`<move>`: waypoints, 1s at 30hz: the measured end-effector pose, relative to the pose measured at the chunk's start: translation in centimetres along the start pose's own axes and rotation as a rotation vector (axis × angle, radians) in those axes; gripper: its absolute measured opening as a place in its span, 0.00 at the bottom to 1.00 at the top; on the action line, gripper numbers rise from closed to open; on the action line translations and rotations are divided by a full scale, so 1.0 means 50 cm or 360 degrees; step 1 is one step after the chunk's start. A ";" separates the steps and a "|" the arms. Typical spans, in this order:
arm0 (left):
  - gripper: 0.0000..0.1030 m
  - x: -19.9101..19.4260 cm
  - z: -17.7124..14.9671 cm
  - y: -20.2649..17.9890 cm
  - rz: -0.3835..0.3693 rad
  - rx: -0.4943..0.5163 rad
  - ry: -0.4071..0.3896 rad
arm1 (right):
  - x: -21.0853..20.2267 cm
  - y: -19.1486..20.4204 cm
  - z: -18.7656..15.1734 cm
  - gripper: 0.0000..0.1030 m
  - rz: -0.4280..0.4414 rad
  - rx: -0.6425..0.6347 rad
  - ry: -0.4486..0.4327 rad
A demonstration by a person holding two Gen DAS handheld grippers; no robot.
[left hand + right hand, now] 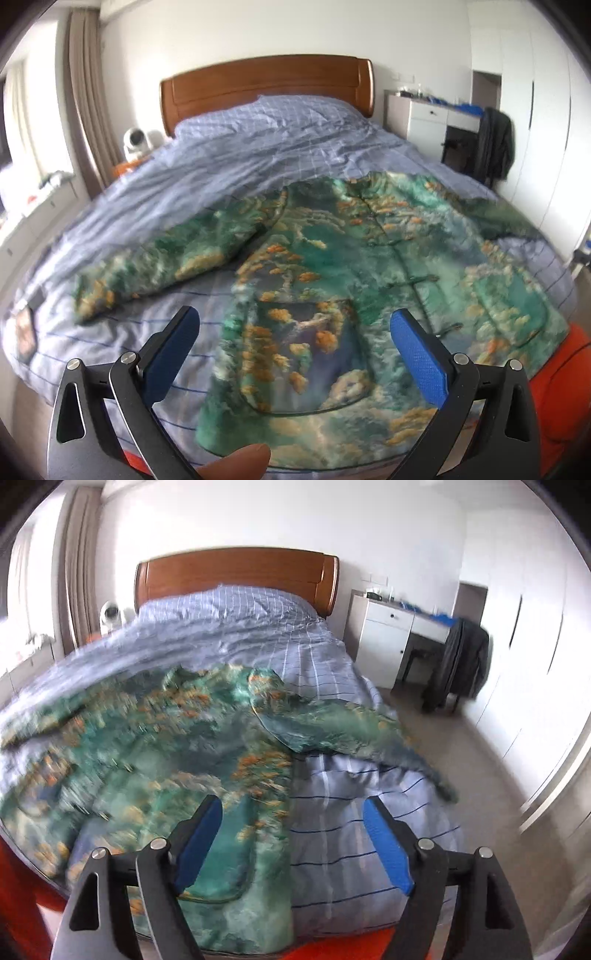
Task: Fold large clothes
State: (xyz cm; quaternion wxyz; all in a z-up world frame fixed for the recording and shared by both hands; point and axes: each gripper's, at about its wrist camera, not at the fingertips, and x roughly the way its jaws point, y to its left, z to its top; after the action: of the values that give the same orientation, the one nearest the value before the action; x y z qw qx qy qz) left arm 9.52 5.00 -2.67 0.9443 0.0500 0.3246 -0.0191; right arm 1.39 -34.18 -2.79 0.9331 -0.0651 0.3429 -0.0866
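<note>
We see the jacket lying spread flat on the bed, sleeves out. Our left gripper and right gripper hover above its hem, both wide, holding nothing.

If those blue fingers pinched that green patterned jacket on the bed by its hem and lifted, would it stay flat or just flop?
The jacket would probably flop: its sleeve already lies bent and rumpled on the duvet. It looks padded, so likely somewhat bulky, sagging in soft folds. Its sheen suggests a smooth cloth that might slip from a shallow pinch.
</note>
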 end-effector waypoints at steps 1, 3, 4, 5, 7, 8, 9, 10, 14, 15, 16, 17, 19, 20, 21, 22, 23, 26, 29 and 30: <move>1.00 -0.002 -0.001 -0.005 0.0044 0.0040 -0.0020 | 0.003 0.005 -0.002 0.78 -0.0031 -0.0044 0.0010; 1.00 -0.005 -0.002 -0.011 0.0097 0.0098 -0.0047 | 0.002 0.010 -0.006 0.78 -0.0044 -0.0091 -0.0022; 1.00 -0.004 -0.002 -0.012 0.0112 0.0113 -0.0047 | -0.002 0.012 -0.008 0.78 -0.0024 -0.0099 -0.0056; 1.00 -0.003 -0.002 -0.012 0.0116 0.0122 -0.0039 | -0.005 0.013 -0.010 0.78 -0.0003 -0.0103 -0.0078; 1.00 0.005 -0.004 -0.008 0.0104 0.0113 0.0003 | -0.009 0.019 -0.011 0.78 0.0072 -0.0121 -0.0106; 1.00 0.009 -0.004 -0.007 0.0098 0.0102 0.0029 | -0.009 0.023 -0.011 0.78 0.0100 -0.0127 -0.0096; 1.00 0.014 -0.005 -0.004 0.0088 0.0084 0.0062 | -0.009 0.025 -0.011 0.78 0.0132 -0.0128 -0.0090; 1.00 0.021 -0.005 0.002 0.0065 0.0033 0.0115 | -0.010 0.027 -0.010 0.78 0.0180 -0.0123 -0.0082; 1.00 0.025 -0.006 0.019 -0.0045 -0.0137 0.0133 | -0.011 0.026 -0.006 0.78 0.0296 -0.0071 -0.0054; 1.00 0.026 -0.006 0.018 -0.0054 -0.0141 0.0137 | -0.010 0.023 -0.004 0.78 0.0320 -0.0042 -0.0045; 1.00 0.026 -0.006 0.014 -0.0057 -0.0133 0.0141 | -0.010 0.019 -0.003 0.78 0.0337 -0.0016 -0.0051; 1.00 0.025 -0.005 0.010 -0.0058 -0.0123 0.0142 | -0.010 0.016 -0.003 0.78 0.0342 0.0006 -0.0061; 1.00 0.020 -0.003 -0.001 -0.0111 -0.0092 0.0139 | -0.010 0.005 0.000 0.78 0.0327 0.0059 -0.0085; 1.00 0.016 -0.001 -0.005 -0.0139 -0.0085 0.0131 | -0.009 0.000 0.000 0.78 0.0319 0.0081 -0.0093; 1.00 0.010 0.001 -0.009 -0.0155 -0.0084 0.0109 | -0.008 -0.005 0.001 0.78 0.0312 0.0103 -0.0095; 1.00 -0.001 0.002 -0.014 -0.0164 -0.0091 0.0067 | -0.005 -0.008 0.001 0.78 0.0305 0.0117 -0.0092; 1.00 -0.007 0.006 -0.014 -0.0169 -0.0099 0.0044 | -0.002 -0.011 0.002 0.78 0.0292 0.0125 -0.0086; 1.00 -0.019 0.015 -0.014 -0.0168 -0.0143 -0.0029 | 0.003 -0.010 0.001 0.78 0.0241 0.0107 -0.0067; 1.00 -0.018 0.015 -0.004 -0.0220 -0.0230 -0.0082 | 0.003 -0.003 -0.004 0.78 0.0202 0.0079 -0.0073; 1.00 -0.018 0.012 0.001 -0.0228 -0.0263 -0.0106 | 0.003 0.000 -0.006 0.78 0.0200 0.0068 -0.0074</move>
State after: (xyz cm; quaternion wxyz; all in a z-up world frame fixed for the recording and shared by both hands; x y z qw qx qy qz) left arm 9.21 4.97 -1.64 0.9517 -0.0520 0.2964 -0.0613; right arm 1.32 -34.22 -3.11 0.9456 -0.0256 0.3226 -0.0337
